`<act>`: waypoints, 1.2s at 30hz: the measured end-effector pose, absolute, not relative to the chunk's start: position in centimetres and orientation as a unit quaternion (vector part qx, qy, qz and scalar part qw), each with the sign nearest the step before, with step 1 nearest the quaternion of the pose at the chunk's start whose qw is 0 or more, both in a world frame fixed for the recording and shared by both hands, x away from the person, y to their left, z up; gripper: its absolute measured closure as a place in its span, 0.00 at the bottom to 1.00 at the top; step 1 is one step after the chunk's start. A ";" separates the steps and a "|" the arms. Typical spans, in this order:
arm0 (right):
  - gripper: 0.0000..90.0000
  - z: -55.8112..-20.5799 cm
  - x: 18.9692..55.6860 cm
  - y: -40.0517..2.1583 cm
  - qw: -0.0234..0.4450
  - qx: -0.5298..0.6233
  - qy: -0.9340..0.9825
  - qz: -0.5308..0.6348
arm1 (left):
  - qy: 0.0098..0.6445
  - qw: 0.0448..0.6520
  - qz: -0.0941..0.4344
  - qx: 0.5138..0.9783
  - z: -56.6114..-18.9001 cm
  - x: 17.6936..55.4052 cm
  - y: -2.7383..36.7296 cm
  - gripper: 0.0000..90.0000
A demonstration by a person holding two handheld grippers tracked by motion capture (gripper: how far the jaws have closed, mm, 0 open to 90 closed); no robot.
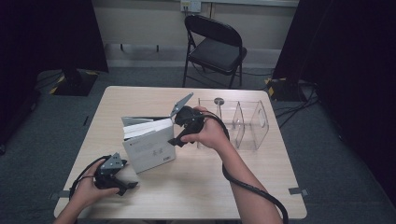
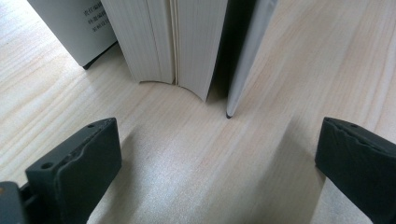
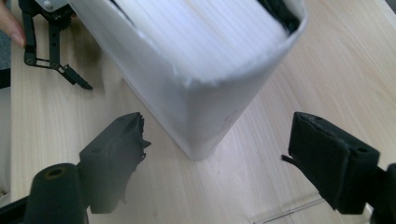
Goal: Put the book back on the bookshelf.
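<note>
A thick white book [image 1: 149,144] stands upright on the pale wooden desk [image 1: 196,186], a little left of the middle, its pages slightly fanned and its cover facing the person.

The left tool [image 1: 122,183] rests low on the desk near the front left corner, held in the person's left hand [image 1: 88,189], just in front of the book and apart from it. In the left gripper view its two black jaws stand wide apart over bare wood, with nothing between them; the foot of the book [image 2: 187,46] stands just ahead, showing the page block and a thin dark-edged cover [image 2: 243,70] splayed a little away from the pages.

The right tool [image 1: 180,135] is held by the person's right hand [image 1: 210,133] at the book's upper right corner, tilted down towards it. In the right gripper view its jaws are open wide, and the white spine corner of the book [image 3: 205,107] lies ahead between them, blurred, with neither pad pressing on it. The left tool [image 3: 51,42] shows in the far top left of that view.

Right of the book, behind the right hand, a clear plastic organiser [image 1: 250,123] with upright dividers sits on the desk. A black folding chair [image 1: 215,46] stands beyond the desk's far edge.
</note>
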State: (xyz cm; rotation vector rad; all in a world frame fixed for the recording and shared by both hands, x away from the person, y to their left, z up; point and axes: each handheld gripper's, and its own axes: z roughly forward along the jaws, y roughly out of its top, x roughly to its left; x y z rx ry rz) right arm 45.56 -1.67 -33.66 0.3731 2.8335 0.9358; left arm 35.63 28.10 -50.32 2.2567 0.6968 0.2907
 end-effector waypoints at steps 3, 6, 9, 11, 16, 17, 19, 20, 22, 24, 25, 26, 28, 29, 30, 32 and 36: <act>0.19 -33.4 45.8 -1.0 0.067 0.115 0.942 0.308 | 0.272 0.371 0.114 0.880 -50.3 35.6 28.1 0.00; 0.20 -33.2 46.0 -0.5 0.065 0.109 0.942 0.312 | 0.272 0.372 0.113 0.880 -50.3 35.6 28.1 0.00; 0.23 -33.2 46.1 0.1 0.060 0.099 0.943 0.311 | 0.271 0.373 0.112 0.880 -50.3 35.6 28.1 0.00; 0.23 -33.0 46.3 0.3 0.052 0.089 0.946 0.306 | 0.271 0.373 0.112 0.880 -50.3 35.6 28.1 0.00; 0.27 -33.0 46.4 1.0 0.046 0.065 0.951 0.298 | 0.272 0.371 0.113 0.880 -50.3 35.6 28.1 0.00; 0.27 -33.0 46.4 1.2 0.042 0.063 0.952 0.298 | 0.272 0.371 0.113 0.881 -50.3 35.6 28.1 0.00; 0.31 -33.0 46.3 1.6 0.038 0.052 0.952 0.299 | 0.272 0.371 0.113 0.881 -50.3 35.6 28.1 0.00; 0.31 -33.0 46.3 1.7 0.037 0.054 0.953 0.296 | 0.272 0.371 0.113 0.881 -50.3 35.6 28.1 0.00; 0.32 -33.0 46.3 1.8 0.035 0.054 0.954 0.293 | 0.271 0.372 0.113 0.881 -50.3 35.6 28.1 0.00; 0.38 -32.9 46.3 1.7 0.035 0.051 0.954 0.294 | 0.271 0.372 0.113 0.881 -50.3 35.7 28.1 0.00; 0.41 -32.9 46.2 1.6 0.031 0.044 0.954 0.294 | 0.270 0.371 0.112 0.881 -50.3 35.7 28.1 0.00; 0.45 -32.7 46.1 1.6 0.026 0.043 0.955 0.292 | 0.270 0.372 0.112 0.881 -50.3 35.7 28.1 0.00; 0.53 -32.4 45.6 1.5 0.010 0.054 0.958 0.282 | 0.270 0.372 0.112 0.881 -50.3 35.7 28.1 0.00; 0.57 -32.3 45.3 1.5 0.010 0.055 0.960 0.276 | 0.270 0.372 0.112 0.881 -50.3 35.7 28.1 0.00; 0.57 -32.3 45.1 1.4 0.010 0.062 0.959 0.275 | 0.270 0.372 0.112 0.881 -50.3 35.7 28.1 0.00; 0.58 -32.3 45.0 1.2 0.016 0.071 0.958 0.278 | 0.270 0.372 0.112 0.881 -50.3 35.7 28.1 0.00; 0.58 -32.2 44.5 0.4 0.019 0.088 0.958 0.272 | 0.269 0.371 0.114 0.882 -50.3 35.7 28.1 0.00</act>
